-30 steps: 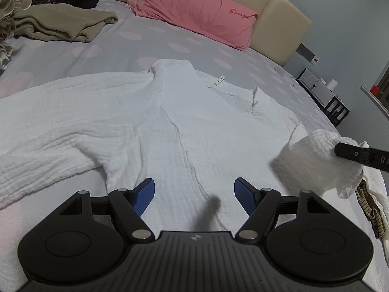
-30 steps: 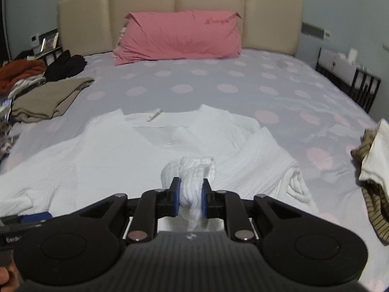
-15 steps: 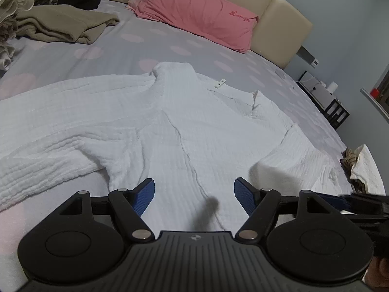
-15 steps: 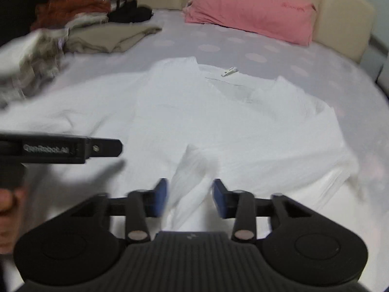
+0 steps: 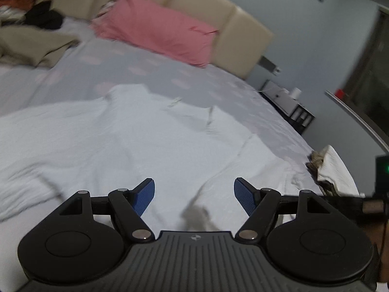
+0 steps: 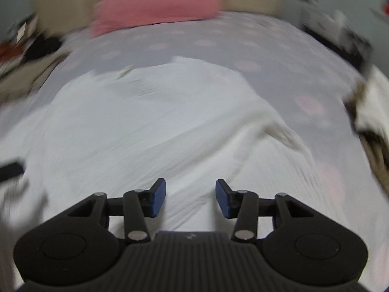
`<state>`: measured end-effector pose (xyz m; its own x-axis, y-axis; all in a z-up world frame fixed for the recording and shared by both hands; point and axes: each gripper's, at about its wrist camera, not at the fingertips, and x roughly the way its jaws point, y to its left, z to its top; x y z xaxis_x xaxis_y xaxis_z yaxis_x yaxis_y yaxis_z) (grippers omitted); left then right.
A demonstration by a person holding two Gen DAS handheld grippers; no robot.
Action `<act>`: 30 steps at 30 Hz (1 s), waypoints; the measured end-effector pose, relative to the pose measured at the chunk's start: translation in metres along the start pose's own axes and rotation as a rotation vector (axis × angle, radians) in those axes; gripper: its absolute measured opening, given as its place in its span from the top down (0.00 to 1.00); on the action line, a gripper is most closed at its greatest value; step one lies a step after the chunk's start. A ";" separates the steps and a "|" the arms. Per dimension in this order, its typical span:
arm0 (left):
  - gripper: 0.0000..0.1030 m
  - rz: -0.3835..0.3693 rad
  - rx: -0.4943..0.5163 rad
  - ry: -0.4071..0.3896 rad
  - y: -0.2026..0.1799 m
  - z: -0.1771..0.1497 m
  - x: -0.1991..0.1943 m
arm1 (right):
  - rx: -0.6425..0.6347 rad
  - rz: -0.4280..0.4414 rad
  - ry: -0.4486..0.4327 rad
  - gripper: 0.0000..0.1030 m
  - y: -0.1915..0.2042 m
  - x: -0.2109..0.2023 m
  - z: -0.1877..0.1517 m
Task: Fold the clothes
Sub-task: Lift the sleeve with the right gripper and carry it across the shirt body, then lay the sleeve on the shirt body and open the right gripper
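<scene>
White garment spread flat on a spotted bed

Bed (image 5: 170, 73) with a pale lilac cover dotted pink fills both views. On it a white crinkled garment (image 5: 121, 146) lies spread flat, its neckline toward the pink pillow (image 5: 158, 29) at a beige headboard (image 5: 231, 24). Above its near edge, the left gripper (image 5: 194, 194) and right gripper (image 6: 190, 198) each show blue-padded fingers spread apart, holding nothing. Other clothes (image 5: 29, 43) are piled at the bed's far left; the right view is blurred

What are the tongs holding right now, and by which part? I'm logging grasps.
Nothing. Both the left tongs and right tongs are open and empty above the white shirt.
</scene>
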<state>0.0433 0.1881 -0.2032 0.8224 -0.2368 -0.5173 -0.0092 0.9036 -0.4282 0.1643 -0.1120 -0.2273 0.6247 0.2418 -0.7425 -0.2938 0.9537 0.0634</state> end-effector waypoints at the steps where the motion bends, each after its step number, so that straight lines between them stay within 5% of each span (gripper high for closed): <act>1: 0.31 -0.001 0.018 0.004 -0.004 0.001 0.006 | 0.043 -0.013 -0.011 0.53 -0.008 0.002 0.001; 3: 0.33 0.016 0.042 0.045 -0.007 -0.001 0.025 | 0.129 -0.039 -0.034 0.53 -0.023 0.006 0.002; 6: 0.51 -0.015 0.018 0.099 -0.005 -0.005 0.036 | 0.231 -0.051 -0.061 0.54 -0.041 0.014 0.008; 10: 0.55 -0.059 -0.016 0.172 -0.002 -0.012 0.050 | 0.332 -0.031 -0.089 0.55 -0.061 0.028 0.019; 14: 0.79 -0.112 -0.134 0.206 0.015 -0.012 0.057 | 0.377 0.012 -0.106 0.67 -0.069 0.040 0.031; 16: 0.92 -0.138 -0.199 0.214 0.025 -0.011 0.058 | 0.389 0.046 -0.095 0.84 -0.071 0.049 0.036; 17: 0.93 -0.151 -0.231 0.217 0.030 -0.011 0.059 | 0.397 0.050 -0.079 0.97 -0.073 0.052 0.037; 26: 0.94 -0.271 -0.381 0.062 0.052 0.003 0.043 | 0.624 0.162 -0.112 0.96 -0.110 0.016 0.018; 30: 0.94 -0.146 -0.392 0.166 0.063 -0.001 0.059 | 0.678 0.163 -0.078 0.96 -0.116 0.019 0.007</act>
<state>0.0905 0.2312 -0.2610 0.7288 -0.4345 -0.5292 -0.1410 0.6610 -0.7370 0.2157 -0.2168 -0.2443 0.6688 0.3794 -0.6393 0.1117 0.7990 0.5909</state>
